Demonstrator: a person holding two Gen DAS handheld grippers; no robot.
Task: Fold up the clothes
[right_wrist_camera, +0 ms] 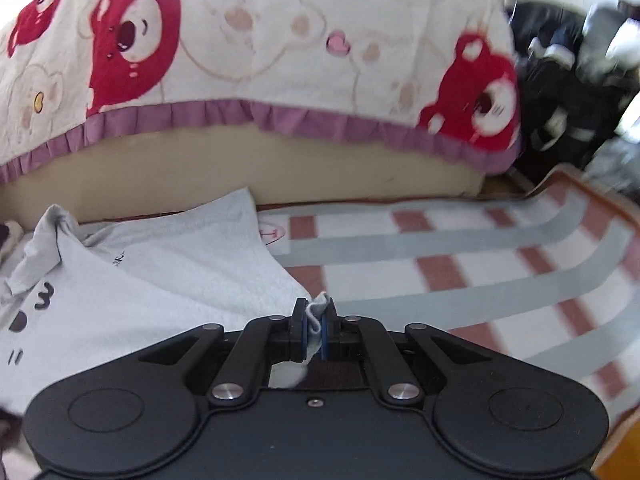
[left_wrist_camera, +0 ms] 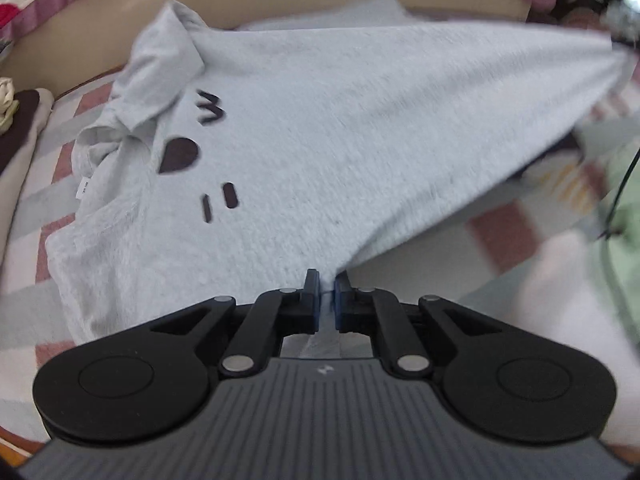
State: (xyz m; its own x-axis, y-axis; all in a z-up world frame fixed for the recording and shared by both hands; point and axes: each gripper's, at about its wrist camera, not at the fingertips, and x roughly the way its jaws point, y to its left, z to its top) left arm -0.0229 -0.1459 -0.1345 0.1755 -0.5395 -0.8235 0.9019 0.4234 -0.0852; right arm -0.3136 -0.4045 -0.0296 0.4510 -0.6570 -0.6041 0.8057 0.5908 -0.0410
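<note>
A light grey T-shirt (left_wrist_camera: 320,128) with dark printed marks lies spread over a striped blanket (left_wrist_camera: 504,232). My left gripper (left_wrist_camera: 327,288) is shut on the shirt's near edge, with grey cloth pinched between its blue pads. From there the fabric stretches taut to the far right, lifted off the blanket. In the right wrist view the same T-shirt (right_wrist_camera: 168,280) lies at the left, and my right gripper (right_wrist_camera: 316,320) is shut on a corner of it, a small tuft poking up between the pads. One sleeve (left_wrist_camera: 160,72) is crumpled at the far left.
The red, white and grey striped blanket (right_wrist_camera: 460,264) extends to the right. Behind it a bear-print cover with a purple frill (right_wrist_camera: 280,60) hangs over a beige base. Dark clothes (right_wrist_camera: 568,92) are piled at the far right. A dark and white item (left_wrist_camera: 20,128) lies at the left edge.
</note>
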